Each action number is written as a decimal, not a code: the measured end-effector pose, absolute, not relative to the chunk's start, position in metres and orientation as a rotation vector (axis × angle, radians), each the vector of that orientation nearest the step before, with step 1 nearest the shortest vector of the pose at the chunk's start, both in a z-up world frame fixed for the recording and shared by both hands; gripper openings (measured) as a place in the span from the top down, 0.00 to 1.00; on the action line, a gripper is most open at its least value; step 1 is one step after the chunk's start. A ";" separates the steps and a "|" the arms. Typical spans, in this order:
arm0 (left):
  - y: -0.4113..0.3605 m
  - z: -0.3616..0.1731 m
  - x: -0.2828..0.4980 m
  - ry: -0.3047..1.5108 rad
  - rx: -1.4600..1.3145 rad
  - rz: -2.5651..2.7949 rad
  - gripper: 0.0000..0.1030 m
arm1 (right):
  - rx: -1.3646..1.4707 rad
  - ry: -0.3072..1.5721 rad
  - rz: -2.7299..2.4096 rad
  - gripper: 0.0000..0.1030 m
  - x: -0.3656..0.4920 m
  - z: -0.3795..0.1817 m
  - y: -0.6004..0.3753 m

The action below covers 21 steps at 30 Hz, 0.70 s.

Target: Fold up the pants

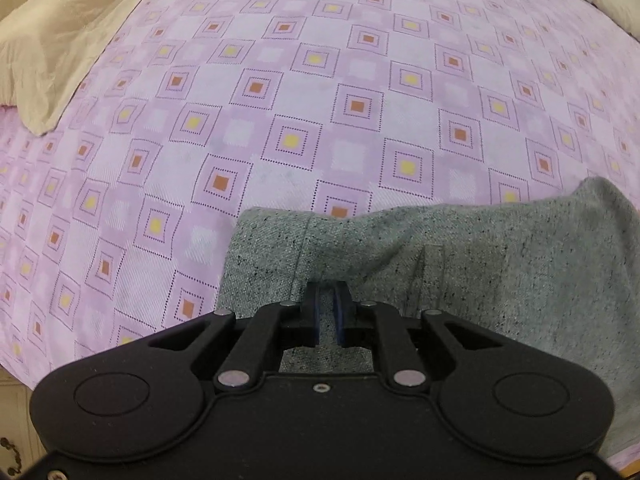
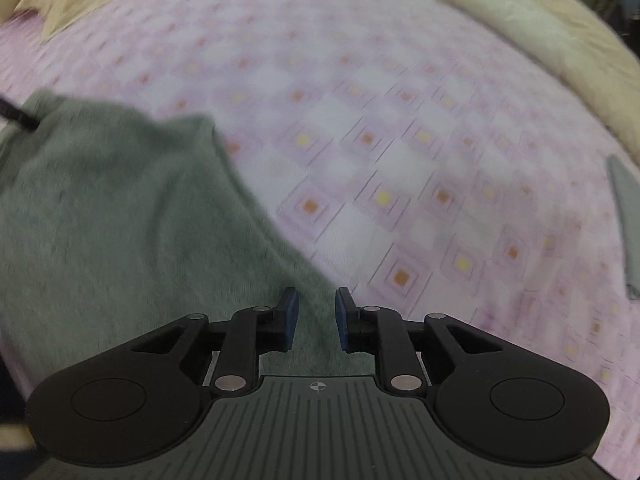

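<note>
While the left gripper point(image 1: 328, 312) is held over the grey pants point(image 1: 460, 272) with its jaws narrowly parted, no cloth is seen pinched; the right gripper point(image 2: 316, 320) stands wider, empty; the pants are spread at the near side of the pink patterned bedsheet point(image 1: 320, 80); a beige blanket point(image 1: 52, 40) lies far left.
</note>
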<state>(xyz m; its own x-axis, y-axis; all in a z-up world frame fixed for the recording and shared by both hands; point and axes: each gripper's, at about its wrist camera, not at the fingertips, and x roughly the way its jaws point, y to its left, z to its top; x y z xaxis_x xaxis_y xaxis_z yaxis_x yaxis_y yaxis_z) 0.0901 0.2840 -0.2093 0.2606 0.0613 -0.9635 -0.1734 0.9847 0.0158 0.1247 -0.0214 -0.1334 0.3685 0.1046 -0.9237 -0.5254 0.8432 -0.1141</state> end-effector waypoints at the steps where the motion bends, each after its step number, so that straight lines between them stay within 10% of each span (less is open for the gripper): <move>1: 0.284 -0.210 0.091 1.297 -0.096 0.161 0.81 | -0.447 1.134 0.447 0.81 0.124 -0.137 -0.022; 6: 0.281 -0.209 0.092 1.291 -0.100 0.192 0.81 | -0.471 1.148 0.511 0.81 0.131 -0.149 -0.019; 9: 0.276 -0.209 0.090 1.284 -0.088 0.211 0.81 | -0.444 1.166 0.572 0.99 0.139 -0.149 -0.018; 21: 0.268 -0.208 0.094 1.290 -0.067 0.253 0.81 | -0.630 1.017 0.814 0.82 0.146 -0.149 -0.004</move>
<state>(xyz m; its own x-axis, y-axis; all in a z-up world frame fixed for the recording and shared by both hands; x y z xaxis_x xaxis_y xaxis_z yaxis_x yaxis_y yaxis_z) 0.0940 0.2685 -0.2077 0.2536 0.1485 -0.9559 -0.2232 0.9705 0.0915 0.1456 -0.0037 -0.1486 0.2898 0.2898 -0.9122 -0.8263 0.5567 -0.0857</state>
